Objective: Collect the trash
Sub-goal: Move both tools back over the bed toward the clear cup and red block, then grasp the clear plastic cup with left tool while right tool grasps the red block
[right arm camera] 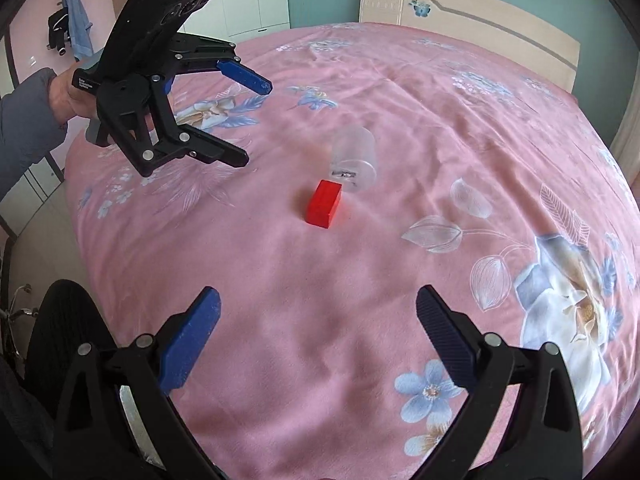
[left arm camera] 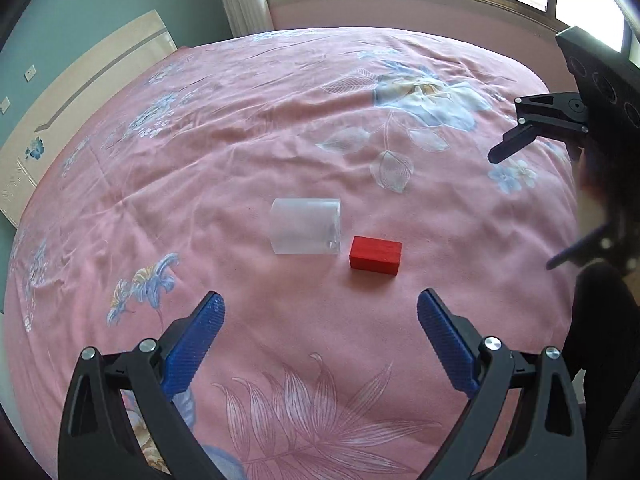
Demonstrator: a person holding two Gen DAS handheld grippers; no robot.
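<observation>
Pink cloth with pale blue and white flowers covers the bed (left arm camera: 248, 128), and two small things lie on it near the middle: one clear plastic cup (left arm camera: 306, 226) and one red block (left arm camera: 375, 256). The cup lies on its side. The block sits just beside the cup's open end; from the left wrist view a narrow strip of cloth shows between them, while from the right wrist view the block's far end looks to reach the cup's rim, so whether they touch cannot be told.

There are two grippers, each with two fingers faced in blue ribbed pads. The left gripper (left arm camera: 320, 312) hangs above the cloth with its fingers spread wide and nothing between them. The cup and block lie ahead of it, beyond its fingertips, the cup roughly on its centre line and the block slightly to the right. The right gripper (right arm camera: 318, 304) is likewise spread wide and holds nothing; the block and cup lie ahead of it, well beyond its tips, near its centre line.

In the right wrist view a hand (right arm camera: 66, 94) in a grey sleeve grips the left gripper's handle at the upper left. A small white label on that handle has several lines of print; the first seems to read "Data", the rest is too small to read.

A cream headboard (right arm camera: 472, 12) with one blue flower motif stands at the bed's end.
</observation>
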